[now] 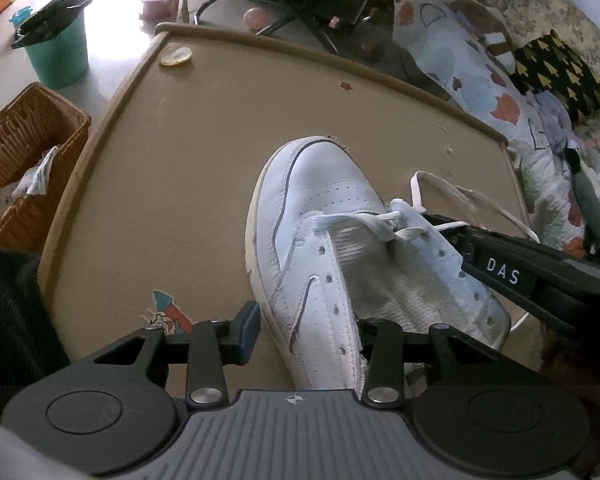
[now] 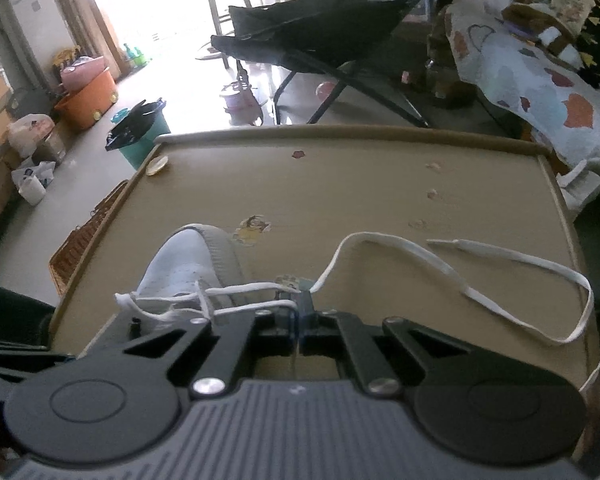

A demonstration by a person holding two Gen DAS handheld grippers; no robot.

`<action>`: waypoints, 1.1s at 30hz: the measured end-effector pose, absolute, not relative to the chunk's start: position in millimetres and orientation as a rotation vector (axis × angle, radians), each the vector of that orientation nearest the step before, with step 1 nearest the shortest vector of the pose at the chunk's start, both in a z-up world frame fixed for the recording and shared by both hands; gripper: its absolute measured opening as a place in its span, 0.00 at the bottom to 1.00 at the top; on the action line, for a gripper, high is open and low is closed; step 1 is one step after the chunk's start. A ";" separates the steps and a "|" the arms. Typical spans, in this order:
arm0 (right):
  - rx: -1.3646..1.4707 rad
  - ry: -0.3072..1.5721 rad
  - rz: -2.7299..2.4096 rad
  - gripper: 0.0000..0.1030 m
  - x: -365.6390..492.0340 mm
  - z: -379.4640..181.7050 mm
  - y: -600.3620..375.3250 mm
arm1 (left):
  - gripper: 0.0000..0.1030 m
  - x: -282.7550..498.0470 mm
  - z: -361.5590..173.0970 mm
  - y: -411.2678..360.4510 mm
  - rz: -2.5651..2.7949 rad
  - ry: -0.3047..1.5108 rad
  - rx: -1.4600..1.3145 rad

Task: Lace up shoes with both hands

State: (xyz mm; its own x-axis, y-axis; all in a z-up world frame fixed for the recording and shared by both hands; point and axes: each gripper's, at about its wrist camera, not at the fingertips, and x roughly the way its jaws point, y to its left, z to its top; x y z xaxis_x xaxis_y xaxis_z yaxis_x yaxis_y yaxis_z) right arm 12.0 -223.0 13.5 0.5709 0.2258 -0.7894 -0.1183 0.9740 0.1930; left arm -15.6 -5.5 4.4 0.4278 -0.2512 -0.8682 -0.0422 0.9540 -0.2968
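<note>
Daylight pours in from the doorway point(image 2: 156, 4) beyond the bench point(image 2: 360, 184), so strong that the opening burns out to plain white and the floor point(image 1: 112, 4) near it glares. Toward the bench the light falls off to a flat, dull tone with only soft shadows, one under the white shoe point(image 1: 324, 216). The dark folding chair point(image 2: 320, 28) before the doorway reads almost as a silhouette. Both views bow hard at the rim, curving the bench edge, with dark corners. Everything is slightly soft and grainy, the shoe faintly bluish; the near claw point(image 2: 300, 320) looks blurred.
</note>
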 end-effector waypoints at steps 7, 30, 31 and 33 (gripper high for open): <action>0.109 0.939 0.183 0.02 10.7 14.7 -224.8 | 0.45 -17.1 2.0 -4.7 -0.134 1.125 -0.300; 0.139 0.921 0.060 0.02 6.9 15.3 -251.9 | 0.47 -17.4 1.1 -2.0 -0.163 1.107 -0.270; 0.136 0.927 0.063 0.02 6.6 15.4 -251.9 | 0.47 -17.3 1.8 -3.1 -0.170 1.101 -0.256; 0.133 0.938 0.077 0.02 4.7 15.9 -253.0 | 0.46 -17.4 4.2 -7.9 -0.191 1.074 -0.208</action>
State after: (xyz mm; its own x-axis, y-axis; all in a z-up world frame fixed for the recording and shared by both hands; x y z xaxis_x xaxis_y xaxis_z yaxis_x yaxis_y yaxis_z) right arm 4.7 -253.0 15.9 0.5893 0.1237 -0.7984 -0.0080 0.9891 0.1473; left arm -17.4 -7.9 4.2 0.4638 -0.2549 -0.8485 0.0535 0.9640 -0.2604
